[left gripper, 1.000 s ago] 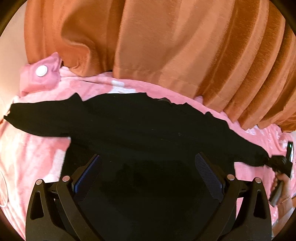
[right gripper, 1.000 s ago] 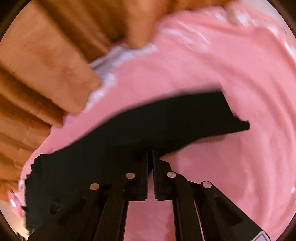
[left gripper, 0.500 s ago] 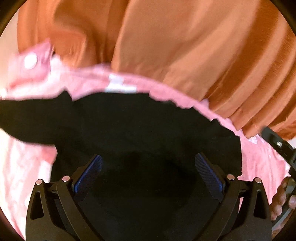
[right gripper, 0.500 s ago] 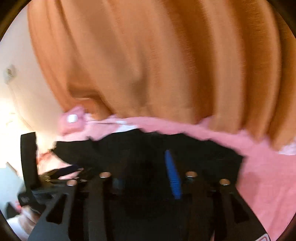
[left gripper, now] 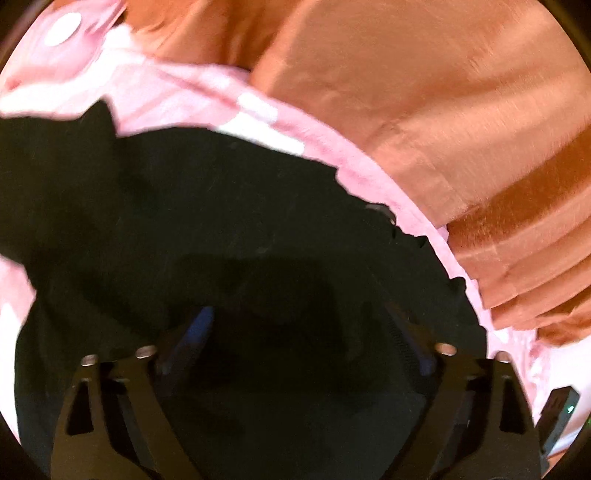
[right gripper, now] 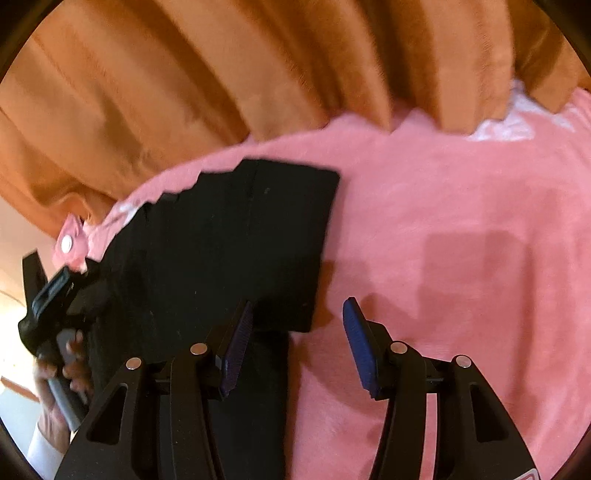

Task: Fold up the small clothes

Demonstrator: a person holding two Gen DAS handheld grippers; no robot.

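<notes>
A black garment (left gripper: 229,229) lies flat on the pink blanket (left gripper: 177,99). In the right wrist view the garment (right gripper: 236,243) has its right sleeve folded in, leaving a straight right edge. My left gripper (left gripper: 295,339) is open, low over the garment's middle. My right gripper (right gripper: 295,339) is open and empty, just off the garment's lower right corner. The left gripper (right gripper: 55,302) and the hand holding it show at the left of the right wrist view. The garment's left sleeve (left gripper: 44,147) still lies spread out.
An orange curtain (left gripper: 424,110) hangs along the far edge of the blanket and also shows in the right wrist view (right gripper: 184,74). A pink cushion with a white disc (left gripper: 62,26) lies at the far left. Bare pink blanket (right gripper: 461,240) extends to the right.
My right gripper was shut on the right sleeve, carried it over the body, then opened and let it go. My left gripper moved forward and lower over the garment.
</notes>
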